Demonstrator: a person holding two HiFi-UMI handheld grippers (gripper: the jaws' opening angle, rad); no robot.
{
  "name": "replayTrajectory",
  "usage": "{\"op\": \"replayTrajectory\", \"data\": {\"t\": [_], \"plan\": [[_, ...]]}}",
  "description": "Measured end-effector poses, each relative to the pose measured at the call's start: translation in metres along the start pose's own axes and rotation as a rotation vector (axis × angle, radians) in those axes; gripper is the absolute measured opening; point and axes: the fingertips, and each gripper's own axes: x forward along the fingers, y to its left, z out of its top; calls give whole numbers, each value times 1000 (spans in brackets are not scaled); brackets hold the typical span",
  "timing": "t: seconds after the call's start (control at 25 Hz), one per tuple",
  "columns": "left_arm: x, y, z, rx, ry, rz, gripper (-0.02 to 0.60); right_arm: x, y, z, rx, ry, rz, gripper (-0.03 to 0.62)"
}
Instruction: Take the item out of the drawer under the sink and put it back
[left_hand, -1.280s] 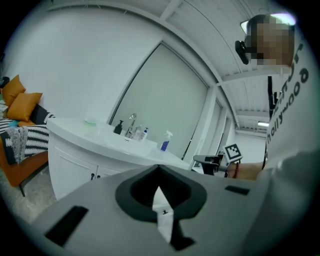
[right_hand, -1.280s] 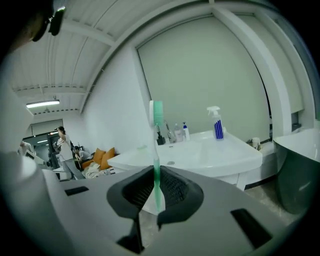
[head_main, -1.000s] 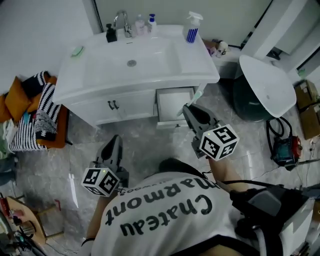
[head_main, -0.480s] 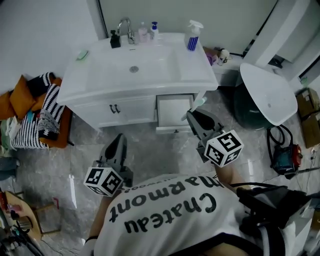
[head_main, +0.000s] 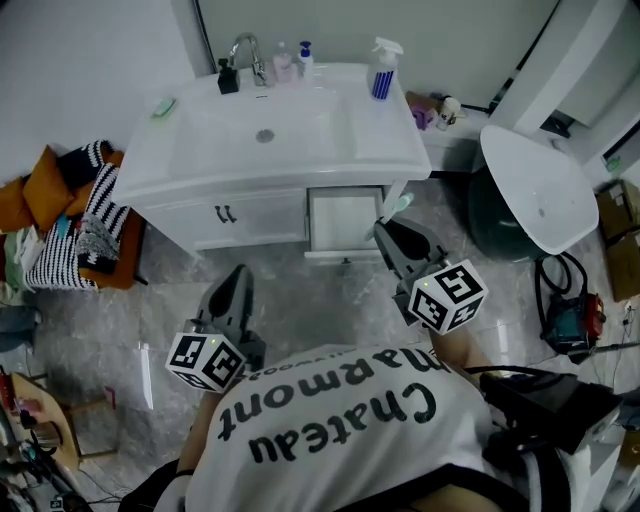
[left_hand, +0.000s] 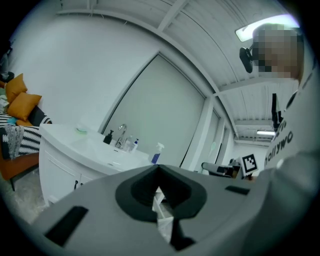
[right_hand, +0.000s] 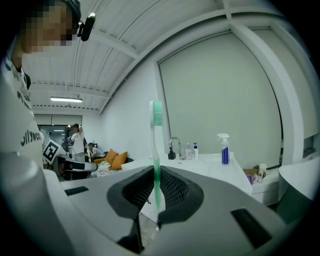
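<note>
Drawer: the drawer (head_main: 345, 215) under the right part of the white vanity (head_main: 190, 225) stands pulled open toward the person. The head view shows its pale inner floor.
Task item: a green toothbrush (head_main: 397, 207) is out of the drawer. It is in the air just in front of the drawer's right corner, above the marble floor (head_main: 300, 300).
Right gripper: the right gripper (head_main: 384, 228) points toward the vanity. Its fingers (right_hand: 175, 186) pinch the toothbrush low on the handle, so the handle stands upright between them with the brush head on top.
Left gripper: the left gripper (head_main: 238, 276) hangs over the floor in front of the cabinet doors (head_main: 255, 215), well left of the drawer. Its fingers (left_hand: 186, 192) are pressed together at the tips, with nothing between them.
Basin: the sink basin (head_main: 300, 140) is sunk into the tabletop (head_main: 400, 135), with a round drain (head_main: 264, 135) at its middle.
Tabletop: a spray bottle (head_main: 382, 68) with a blue label stands at the back right. By the faucet (head_main: 246, 50) stand a dark pump bottle (head_main: 228, 75) and two small pale bottles (head_main: 285, 63). A small green thing (head_main: 165, 107) lies near the left edge.
Cabinet doors: shut, with two dark handles side by side.
Tub: a dark round tub (head_main: 490, 215) sits right of the vanity with a white oval lid (head_main: 535, 185) across its top. What it holds is hidden.
Chair: at the far left, an orange chair (head_main: 120, 250) is piled with striped cloth (head_main: 75, 250) and orange cushions (head_main: 30, 195).
</note>
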Motion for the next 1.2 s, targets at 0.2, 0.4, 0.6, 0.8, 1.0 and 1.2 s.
{"op": "replayTrajectory", "data": {"t": [0.2,0.4,0.6,0.8,1.0,1.2], "plan": [[3,-2,-5,3,19,18,6,-2,-9,-5,22,5,-11,44],[6,-6,-6,15,23,10,6,-5,-14,-5,88,-6,-3,44],[7,-9,-6,22,22,5,6,-6,-18,-6,100,-9,-3,44],[9,-10,-5,25,22,5,6,-6,-17,-6,82,-4,0,44],[10,-10,-4,26,22,2,6,-6,-16,-6,77,-3,1,44],[10,-11,-4,30,21,-5,6,-8,-18,-7,76,-2,-8,44]]}}
